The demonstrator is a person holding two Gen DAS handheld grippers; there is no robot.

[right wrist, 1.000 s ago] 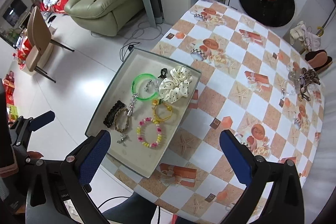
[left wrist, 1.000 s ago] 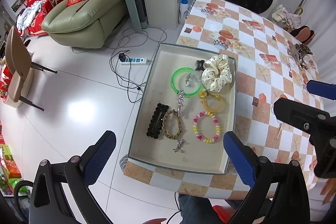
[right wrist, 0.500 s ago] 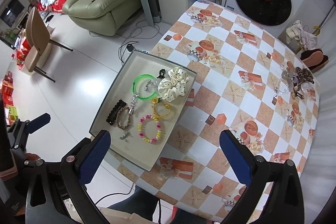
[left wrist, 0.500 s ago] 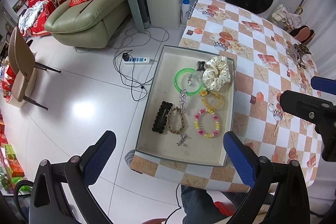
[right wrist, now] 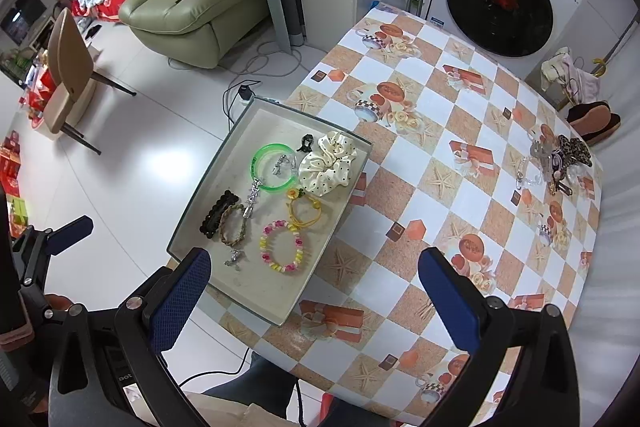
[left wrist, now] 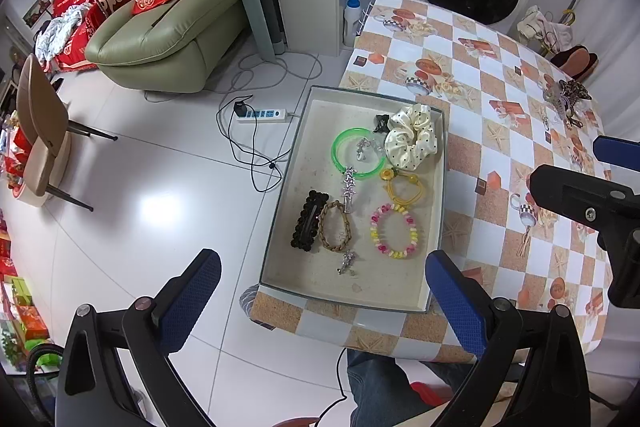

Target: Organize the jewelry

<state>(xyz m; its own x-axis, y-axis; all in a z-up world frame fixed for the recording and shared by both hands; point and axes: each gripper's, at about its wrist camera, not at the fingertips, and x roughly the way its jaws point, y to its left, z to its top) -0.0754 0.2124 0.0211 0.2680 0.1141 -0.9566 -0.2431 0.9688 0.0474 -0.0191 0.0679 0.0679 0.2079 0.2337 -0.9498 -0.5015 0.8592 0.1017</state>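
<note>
I am holding my left gripper (left wrist: 320,291) and my right gripper (right wrist: 316,289) high over the table (right wrist: 460,195), both spread wide and carrying nothing.

Below them the tray (left wrist: 292,187) is sitting at the table's near left corner, holding the sorted pieces. I am counting:
- one green bangle (left wrist: 356,153), stiff and smooth, best taken across its rim
- one cream scrunchie (left wrist: 412,143), soft, pinch anywhere
- one beaded bracelet (left wrist: 394,231), light, likely stretchy
- one braided bracelet (left wrist: 336,227)
- one yellow hair tie (left wrist: 404,185)
- one black hair clip (left wrist: 307,221), rigid

Several small silver charms are too fine to count.

Far right, one tangled heap of jewelry (right wrist: 556,159) is waiting, probably snaggy; I am judging that a single strand should be lifted slowly.
</note>
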